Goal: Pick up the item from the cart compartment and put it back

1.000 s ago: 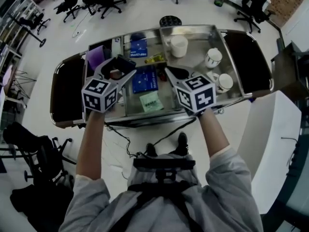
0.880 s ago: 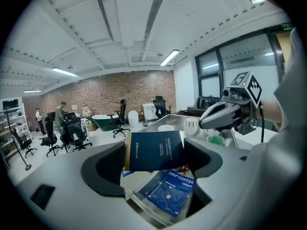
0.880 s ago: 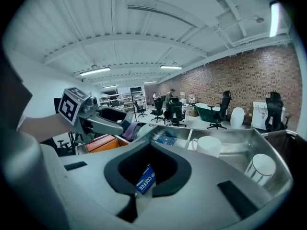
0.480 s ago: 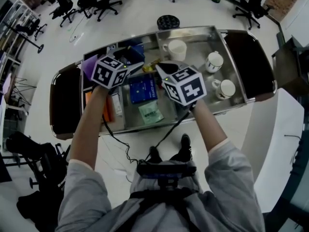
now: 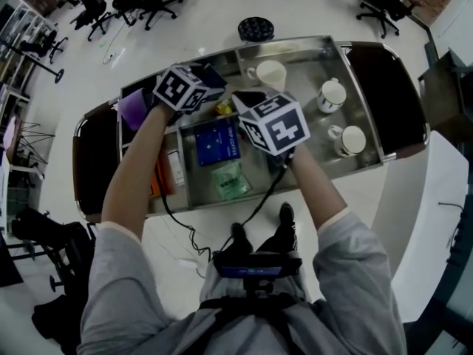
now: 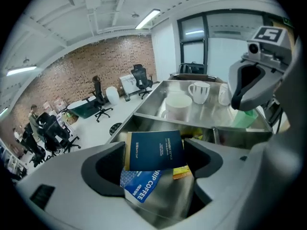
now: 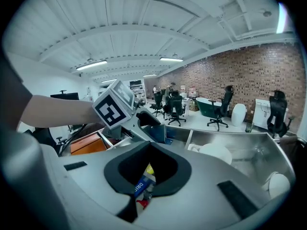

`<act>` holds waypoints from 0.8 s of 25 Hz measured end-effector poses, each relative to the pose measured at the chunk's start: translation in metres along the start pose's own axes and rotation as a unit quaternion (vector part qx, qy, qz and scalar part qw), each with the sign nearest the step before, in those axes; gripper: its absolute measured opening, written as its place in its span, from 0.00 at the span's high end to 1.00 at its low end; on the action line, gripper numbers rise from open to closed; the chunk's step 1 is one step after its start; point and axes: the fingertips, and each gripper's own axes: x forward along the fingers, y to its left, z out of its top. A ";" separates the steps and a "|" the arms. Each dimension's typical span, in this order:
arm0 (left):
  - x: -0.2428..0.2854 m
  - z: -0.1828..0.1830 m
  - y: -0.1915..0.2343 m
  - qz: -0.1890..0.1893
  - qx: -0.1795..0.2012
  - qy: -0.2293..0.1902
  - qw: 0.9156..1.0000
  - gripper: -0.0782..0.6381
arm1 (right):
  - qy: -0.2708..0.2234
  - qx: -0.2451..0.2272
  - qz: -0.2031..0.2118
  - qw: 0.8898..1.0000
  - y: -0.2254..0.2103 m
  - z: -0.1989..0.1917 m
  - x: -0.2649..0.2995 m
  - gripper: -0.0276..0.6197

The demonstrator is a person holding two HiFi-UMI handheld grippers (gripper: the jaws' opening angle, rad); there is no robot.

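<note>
On the steel cart (image 5: pixel 295 44), left gripper (image 6: pixel 154 174) gapes over the navy box (image 6: pixel 152 148), right gripper (image 7: pixel 133 204) pinched shut; skewed closing could shove it.

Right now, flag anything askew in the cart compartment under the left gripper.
The dark blue box lies tilted atop a blue drip coffee packet, with a yellow packet poking out beside it: a loose pile, not flat.

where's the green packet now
In the head view the green packet lies in the middle compartment of the cart, nearer the person than the blue box.
</note>
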 end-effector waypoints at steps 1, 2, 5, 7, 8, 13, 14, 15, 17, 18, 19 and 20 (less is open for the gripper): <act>0.006 -0.001 0.003 0.000 0.003 0.007 1.000 0.35 | 0.001 0.000 -0.001 1.000 -0.002 0.000 0.001 0.94; 0.011 -0.002 0.006 0.000 0.006 0.014 1.000 0.35 | 0.002 0.001 -0.002 1.000 -0.003 0.000 0.002 0.94; 0.026 -0.003 0.013 -0.007 0.013 0.031 0.999 0.35 | 0.004 0.001 -0.002 1.000 -0.005 -0.001 0.003 0.94; 0.034 -0.002 0.014 -0.014 0.010 0.032 0.999 0.35 | 0.005 0.000 -0.003 1.000 -0.007 -0.001 0.004 0.94; 0.038 -0.001 0.015 -0.018 0.008 0.033 0.999 0.35 | 0.005 -0.001 -0.003 1.000 -0.008 -0.001 0.004 0.94; 0.056 -0.007 0.017 -0.025 0.000 0.047 0.999 0.35 | 0.003 0.003 -0.005 1.000 -0.012 -0.002 0.003 0.94; 0.060 -0.008 0.017 -0.025 -0.002 0.050 0.998 0.35 | 0.002 0.003 -0.005 1.000 -0.013 -0.002 0.002 0.94; 0.063 -0.010 0.018 -0.025 -0.002 0.053 0.998 0.35 | 0.001 0.002 -0.005 1.000 -0.014 -0.002 0.002 0.94; 0.069 -0.013 0.018 -0.025 0.000 0.061 0.998 0.35 | 0.000 0.002 -0.007 1.000 -0.016 -0.003 0.001 0.94; 0.072 -0.015 0.018 -0.026 0.000 0.064 0.998 0.35 | 0.000 0.002 -0.007 1.000 -0.017 -0.003 0.000 0.94; 0.074 -0.017 0.017 -0.026 -0.001 0.067 0.997 0.35 | -0.001 0.003 -0.008 1.000 -0.017 -0.003 -0.001 0.94; 0.076 -0.018 0.018 -0.027 -0.003 0.069 0.997 0.35 | -0.001 0.003 -0.008 1.000 -0.017 -0.003 -0.002 0.94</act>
